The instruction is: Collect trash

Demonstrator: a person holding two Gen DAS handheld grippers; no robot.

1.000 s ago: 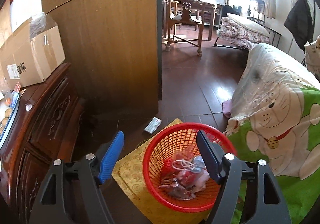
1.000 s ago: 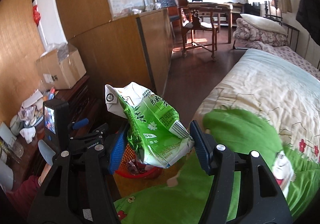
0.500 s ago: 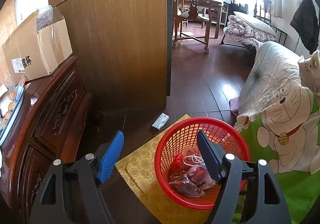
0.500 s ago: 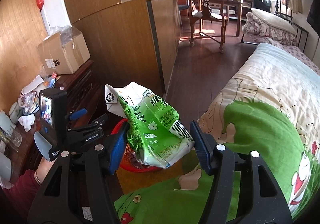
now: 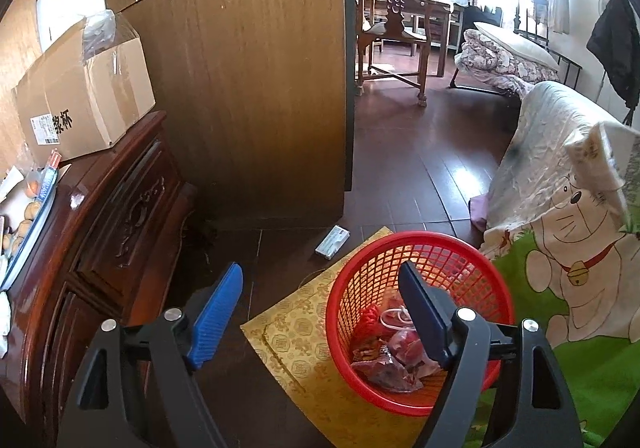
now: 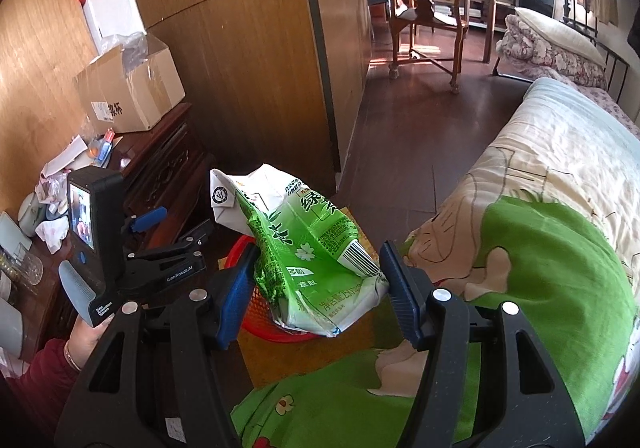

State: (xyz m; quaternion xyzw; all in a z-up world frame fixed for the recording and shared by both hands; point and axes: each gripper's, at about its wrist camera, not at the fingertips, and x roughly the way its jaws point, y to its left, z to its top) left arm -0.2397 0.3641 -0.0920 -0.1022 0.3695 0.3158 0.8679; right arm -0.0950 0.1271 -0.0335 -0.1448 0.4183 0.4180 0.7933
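**Carton over basket, drop pending**

Green-and-white crumpled carton (image 6: 308, 248) clamped between right gripper (image 6: 316, 288) pads, hanging just above red basket (image 5: 420, 244). Best carried over basket centre, lowered past rim, then released. Left gripper (image 5: 320, 312) beside basket, jaws opening wide, nothing between.

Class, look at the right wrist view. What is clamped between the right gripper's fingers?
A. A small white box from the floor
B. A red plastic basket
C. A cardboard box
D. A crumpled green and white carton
D: the right gripper has its pads pressed on both sides of the crumpled green and white carton, held above the red basket.
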